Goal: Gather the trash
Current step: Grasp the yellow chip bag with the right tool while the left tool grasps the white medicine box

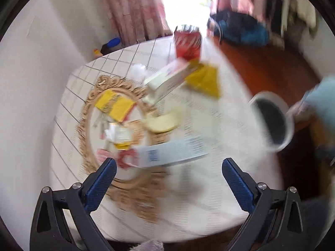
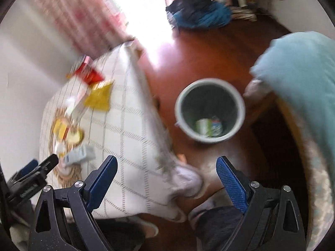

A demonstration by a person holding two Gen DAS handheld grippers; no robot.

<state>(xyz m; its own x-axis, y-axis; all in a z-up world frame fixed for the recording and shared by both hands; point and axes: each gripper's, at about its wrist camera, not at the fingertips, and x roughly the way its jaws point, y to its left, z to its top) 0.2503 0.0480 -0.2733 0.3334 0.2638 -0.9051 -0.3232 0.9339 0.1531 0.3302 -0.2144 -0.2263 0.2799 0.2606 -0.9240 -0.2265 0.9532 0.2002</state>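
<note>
- We see our left gripper [image 1: 169,165] spread wide with nothing between the blue pads [image 1: 98,186]; both views are motion-blurred.
- Just ahead of its tips lies a pale blue-and-white box [image 1: 173,151], partly over the gold-framed oval mirror [image 1: 92,96], which lies flat on the checked tablecloth [image 1: 209,179].
- Farther ahead: a round yellowish piece [image 1: 162,121], a white carton [image 1: 167,79], a yellow wrapper [image 1: 206,80], then a red can [image 1: 188,41] at the far edge.
- Our right gripper [image 2: 166,167] is also wide apart and holds nothing.
- Just beyond its tips: the cloth corner and a slippered foot [image 2: 189,181].
- Ahead of it on the wood floor stands the grey bin [image 2: 238,104], with scraps at the bottom.
- Table trash sits ahead-left.
</note>
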